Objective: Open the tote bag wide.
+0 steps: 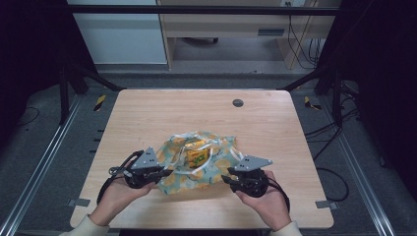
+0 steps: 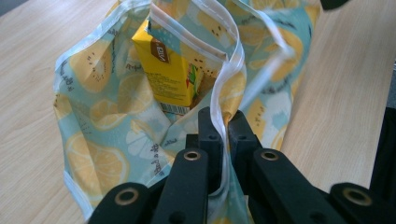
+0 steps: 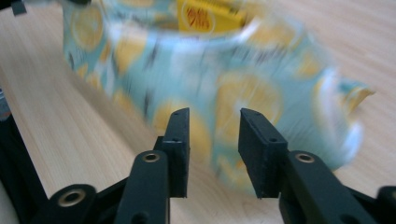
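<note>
The place looked like a lab or recording room rather than a home. A plain wooden table (image 1: pixel 147 113) stood inside a dark metal frame (image 1: pixel 196 9), with rails (image 1: pixel 37 167) along the grey floor (image 1: pixel 44 113), yellow-and-black hazard tape (image 1: pixel 100 102), and loose cables (image 1: pixel 300 44) hanging by a pale desk (image 1: pixel 221 22) behind.
</note>
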### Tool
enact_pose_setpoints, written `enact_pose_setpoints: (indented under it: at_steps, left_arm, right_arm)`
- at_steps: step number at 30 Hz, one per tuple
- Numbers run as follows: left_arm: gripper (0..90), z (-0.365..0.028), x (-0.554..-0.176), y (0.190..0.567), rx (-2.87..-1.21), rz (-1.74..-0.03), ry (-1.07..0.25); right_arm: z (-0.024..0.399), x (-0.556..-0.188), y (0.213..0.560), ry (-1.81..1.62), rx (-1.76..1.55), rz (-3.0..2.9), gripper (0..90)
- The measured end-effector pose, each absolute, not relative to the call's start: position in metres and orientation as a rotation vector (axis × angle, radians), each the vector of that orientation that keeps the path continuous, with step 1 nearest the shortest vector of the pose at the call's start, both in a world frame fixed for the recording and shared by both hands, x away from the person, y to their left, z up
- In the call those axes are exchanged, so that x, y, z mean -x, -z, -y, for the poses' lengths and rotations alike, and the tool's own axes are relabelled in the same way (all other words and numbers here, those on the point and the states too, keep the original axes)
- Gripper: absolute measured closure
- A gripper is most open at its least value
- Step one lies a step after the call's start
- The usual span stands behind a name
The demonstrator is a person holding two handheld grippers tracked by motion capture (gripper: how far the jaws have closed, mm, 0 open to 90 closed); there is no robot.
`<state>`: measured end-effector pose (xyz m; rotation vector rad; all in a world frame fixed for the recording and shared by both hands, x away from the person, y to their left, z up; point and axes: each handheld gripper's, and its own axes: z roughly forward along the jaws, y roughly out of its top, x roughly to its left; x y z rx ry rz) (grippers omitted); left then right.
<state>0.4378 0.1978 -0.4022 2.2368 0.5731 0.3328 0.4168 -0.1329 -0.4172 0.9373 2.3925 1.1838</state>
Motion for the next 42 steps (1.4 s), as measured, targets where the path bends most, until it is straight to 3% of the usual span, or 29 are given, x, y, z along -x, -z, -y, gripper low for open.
enact_pose_setpoints:
  at_steps: [9,17,22,24,28,30,42]
  left_arm:
    - [86.8,-0.2,-0.436,0.413,-2.247,-0.581,-0.308]
    - [86.8,-0.203,-0.436,0.415,-2.242,-0.584,-0.304]
    - [86.8,-0.204,-0.436,0.417,-2.234,-0.597,-0.3]
    - [86.8,-0.204,-0.436,0.418,-2.228,-0.6,-0.297]
    - [87.4,-0.205,-0.435,0.419,-2.224,-0.593,-0.288]
    - [87.6,-0.205,-0.434,0.421,-2.218,-0.593,-0.283]
    - [87.5,-0.209,-0.425,0.429,-2.225,-0.593,-0.264]
  right_arm:
    - [0.135,-0.439,0.403,-1.144,-0.953,-2.339,55.7]
    - [0.133,-0.469,0.415,-1.113,-1.012,-2.334,45.1]
    - [0.128,-0.481,0.425,-1.107,-1.017,-2.389,44.2]
    - [0.124,-0.483,0.427,-1.103,-1.009,-2.408,50.2]
    - [0.118,-0.479,0.426,-1.098,-0.974,-2.447,80.0]
    - [0.117,-0.475,0.424,-1.092,-0.96,-2.452,89.3]
    - [0.127,-0.443,0.414,-1.122,-0.901,-2.451,90.0]
